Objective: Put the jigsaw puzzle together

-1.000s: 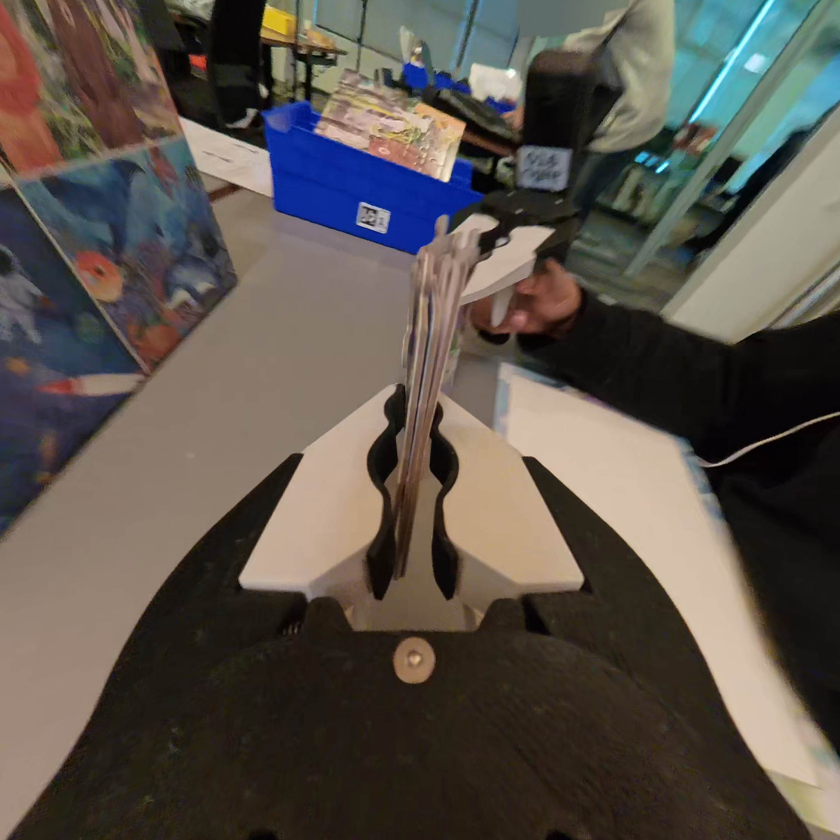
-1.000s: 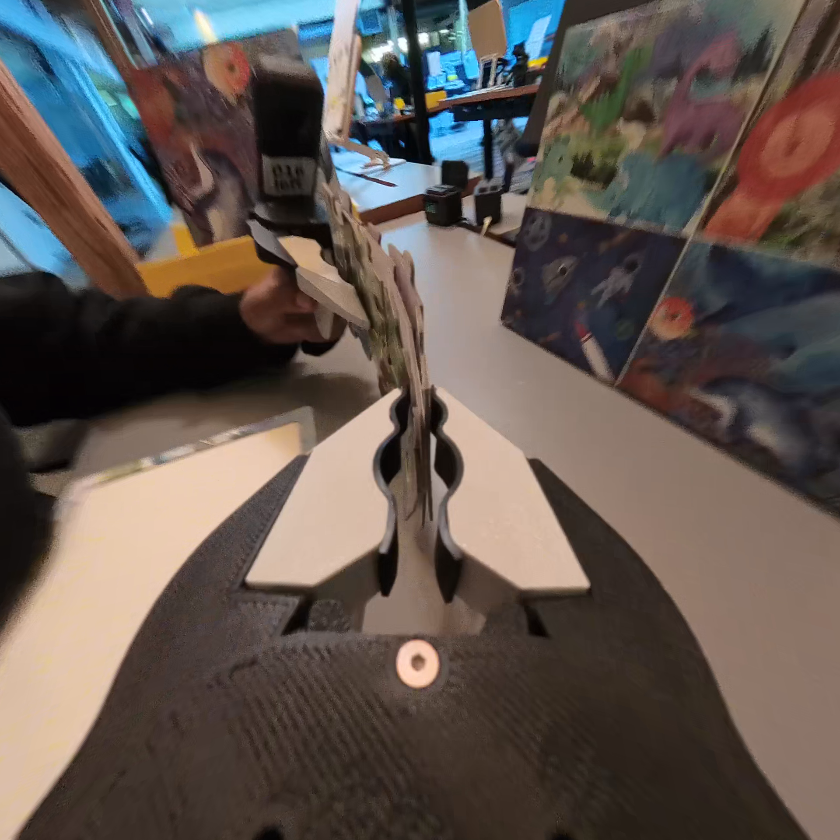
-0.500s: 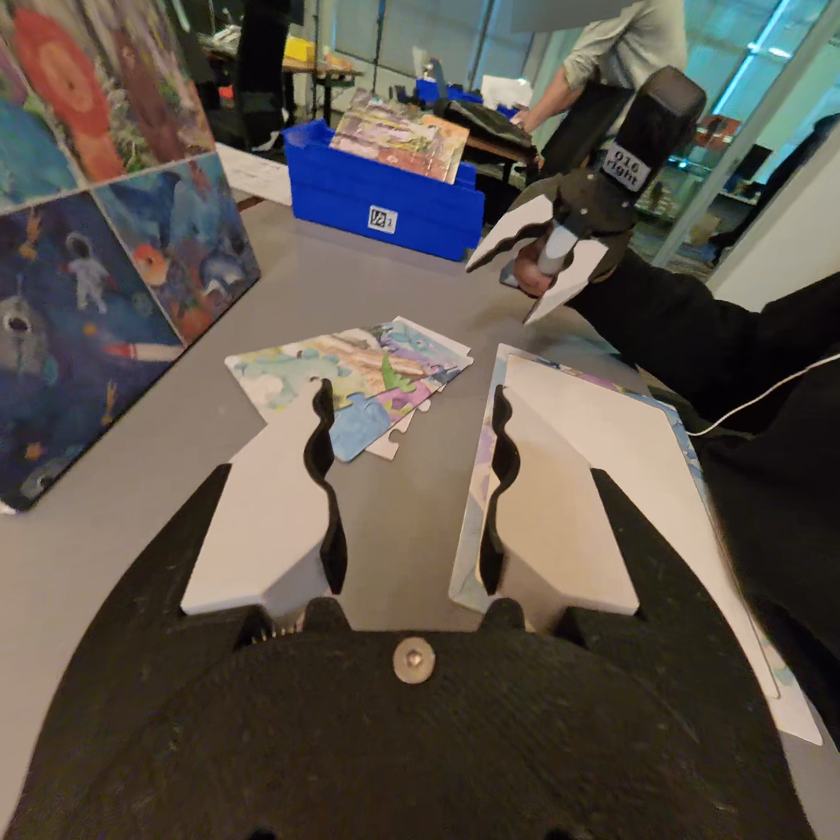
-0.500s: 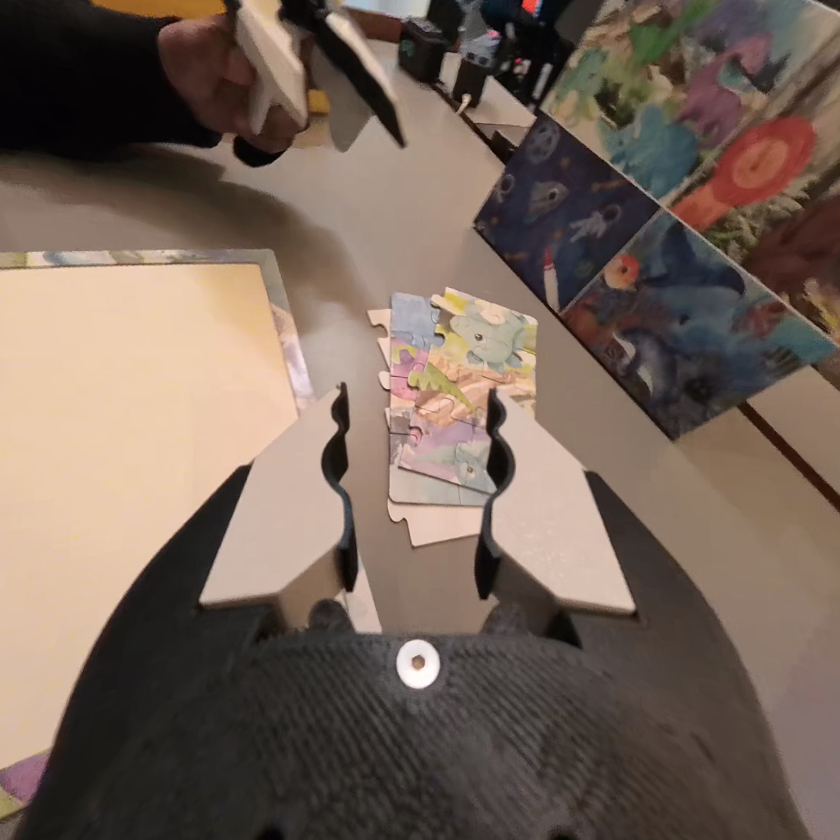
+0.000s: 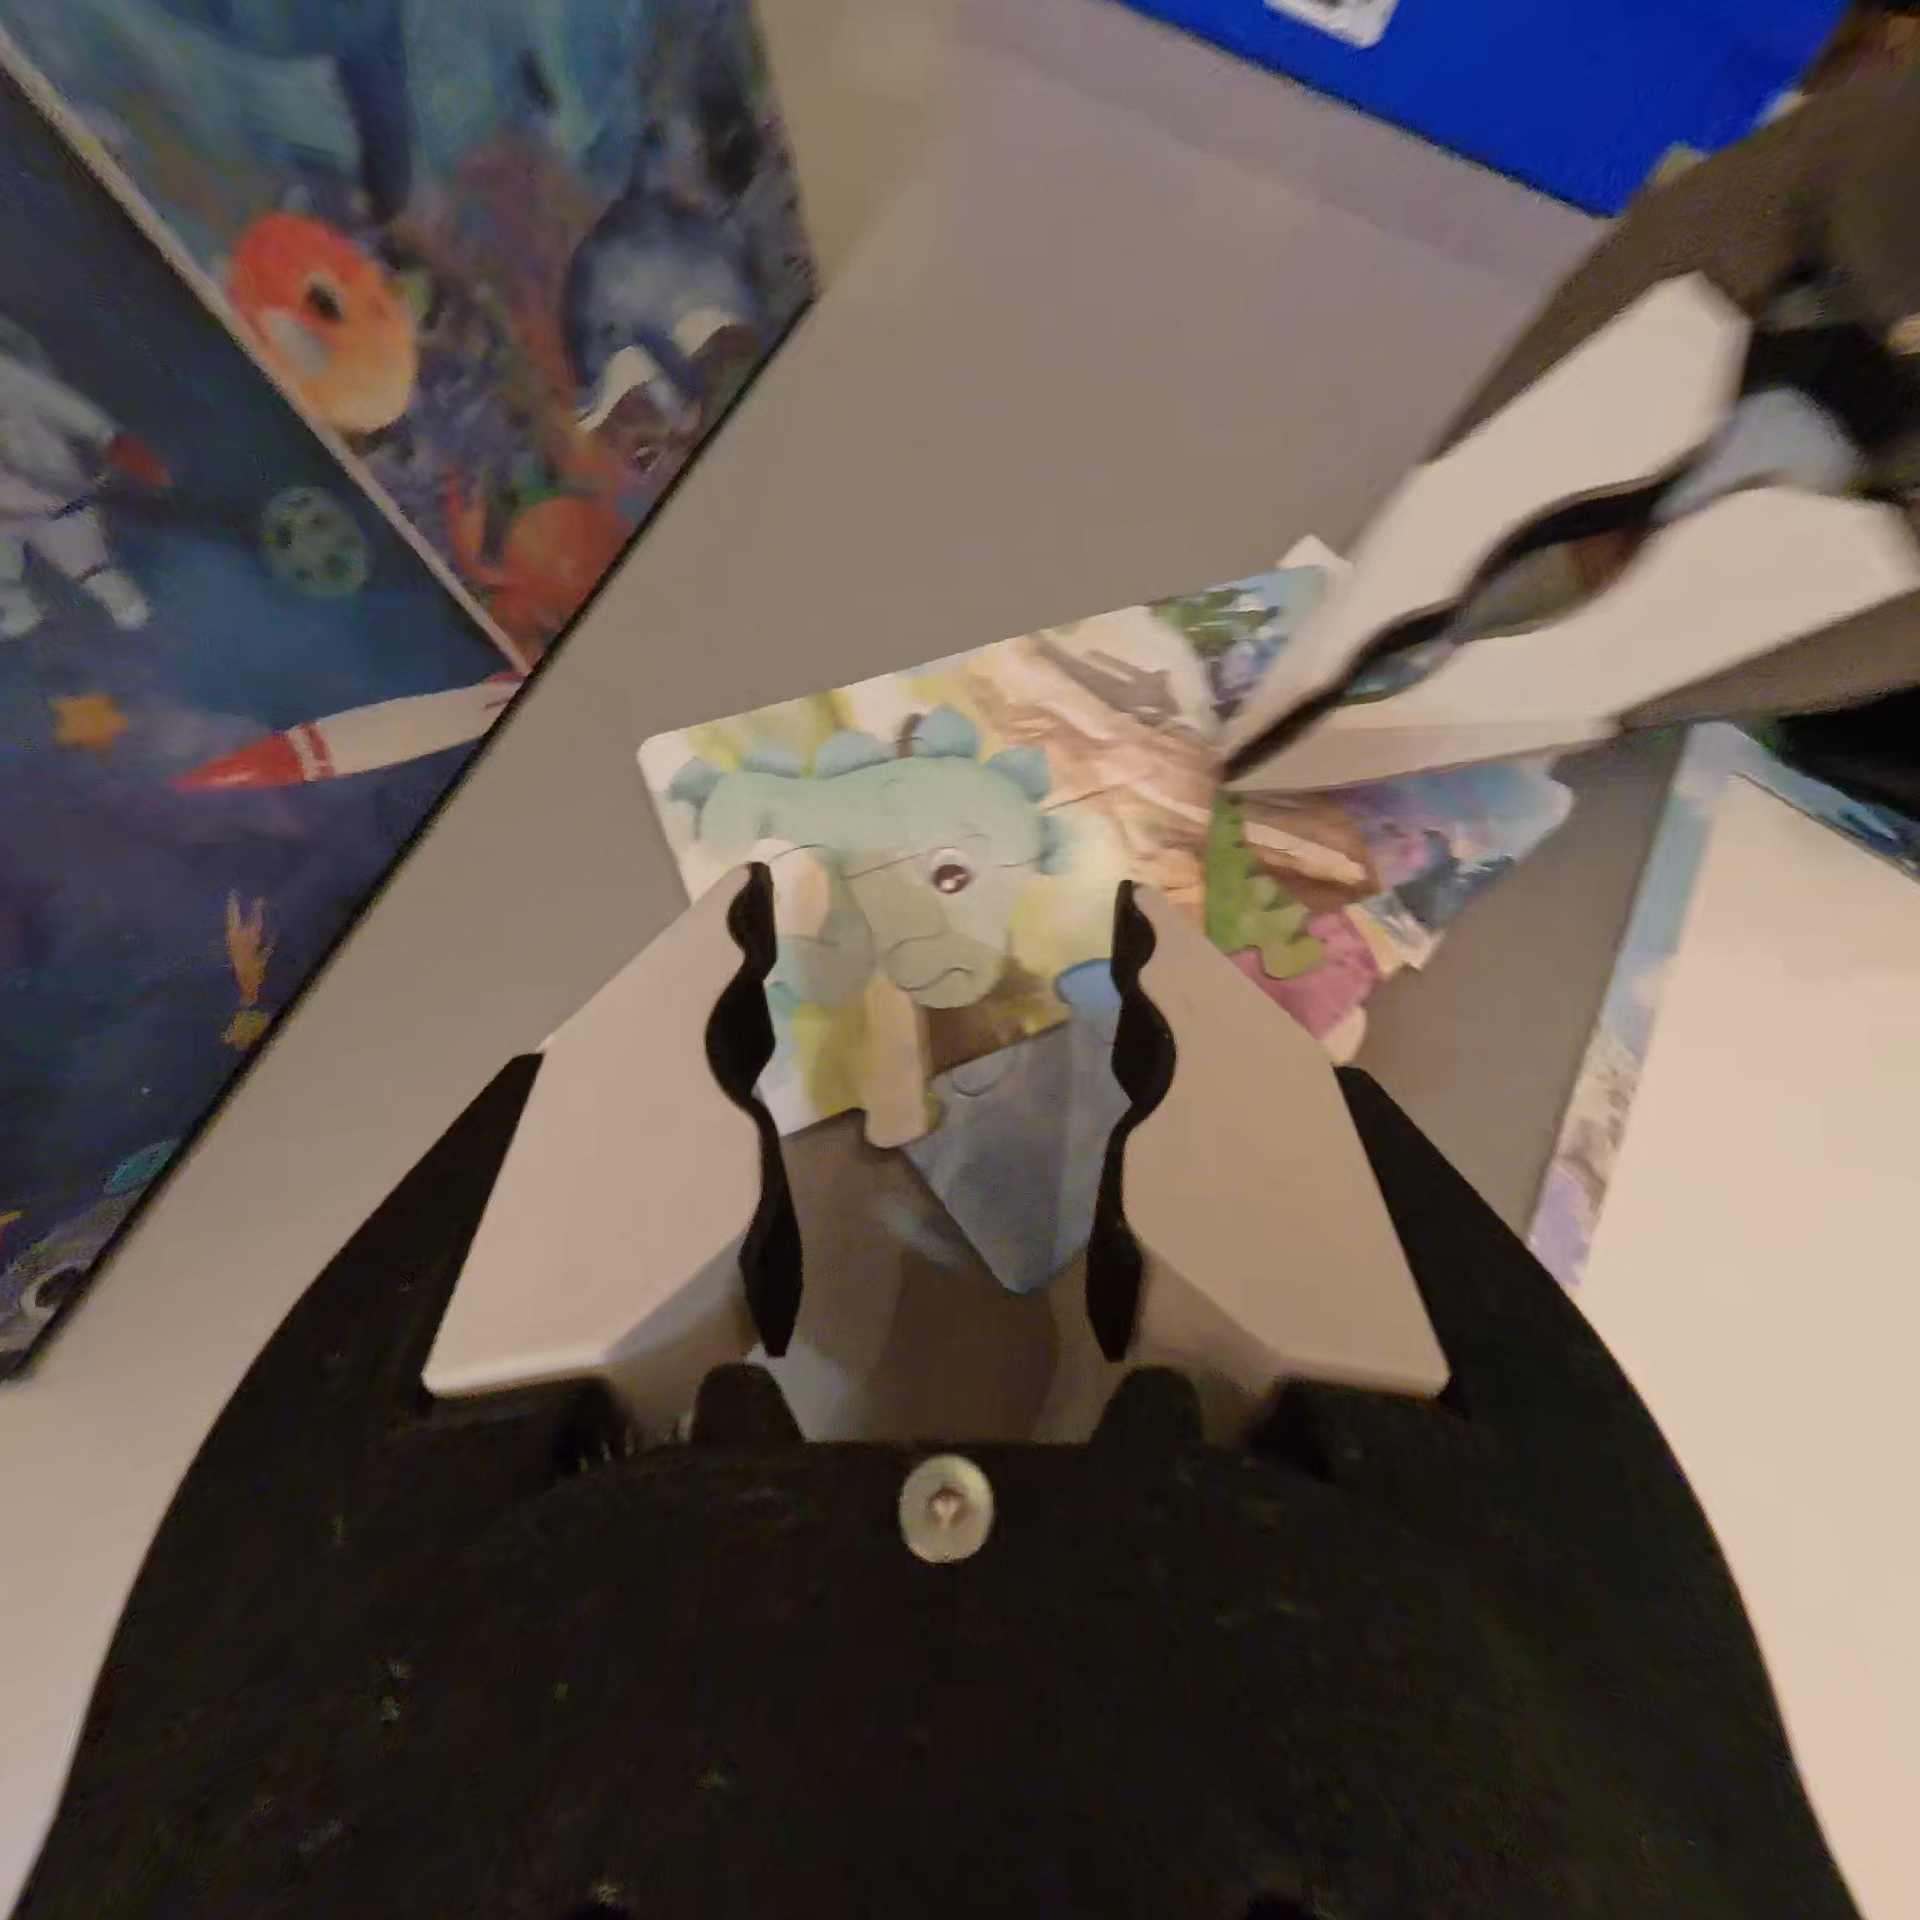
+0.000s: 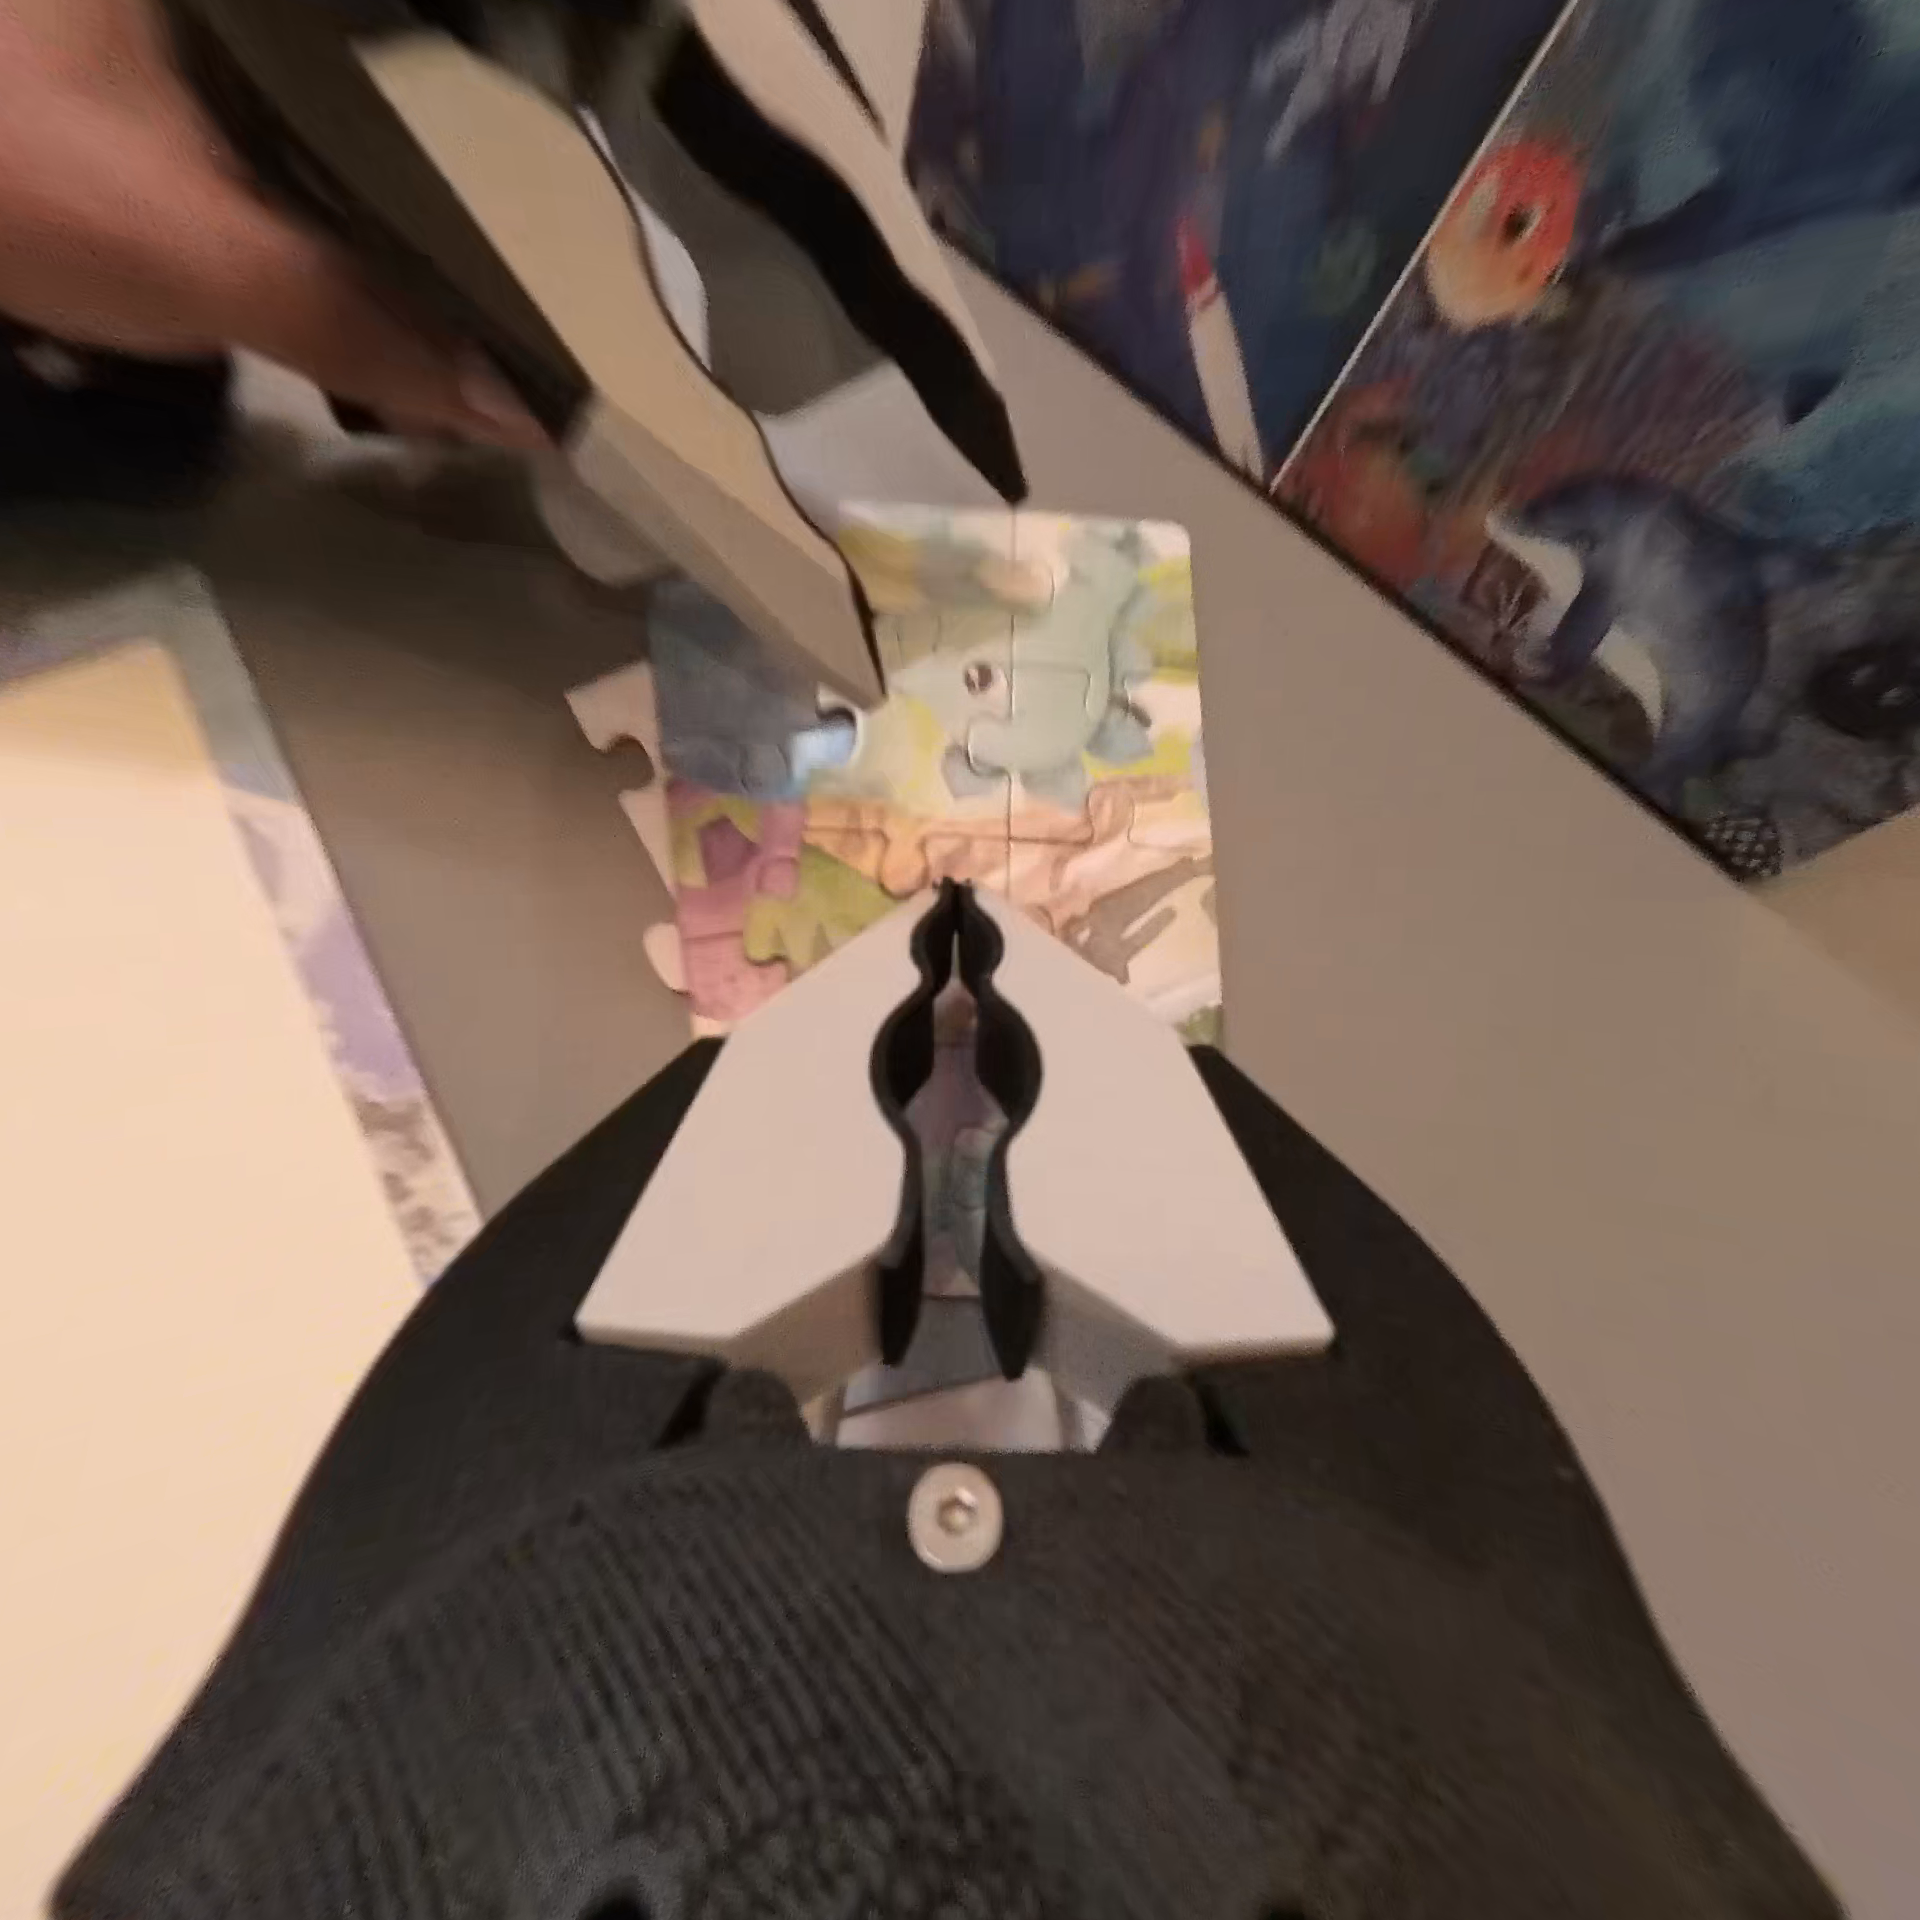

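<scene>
A pile of loosely joined jigsaw pieces (image 5: pixel 883 821) with a teal dinosaur lies flat on the grey table; it also shows in the right wrist view (image 6: pixel 1049 675). My left gripper (image 5: pixel 940 883) is open and hangs low over the near edge of the pile, with the dinosaur between its fingers. It enters the right wrist view (image 6: pixel 940 587) from the top left. My right gripper (image 6: pixel 956 888) is shut, its tips down on the pile's opposite side. In the left wrist view (image 5: pixel 1231 764) its tips touch the pile. I cannot see a piece between its pads.
The empty puzzle tray (image 5: pixel 1766 1091) with a pale base and coloured rim lies beside the pile, also in the right wrist view (image 6: pixel 125 935). A picture box (image 5: pixel 312 520) stands on the other side (image 6: pixel 1558 416). A blue bin (image 5: pixel 1507 94) is behind. A hand (image 6: pixel 156 239) holds the left gripper.
A second ago both grippers held the pieces upright. They let go, and the pile now lies flat. Both grippers have since dropped onto it, and the right one has shut.
</scene>
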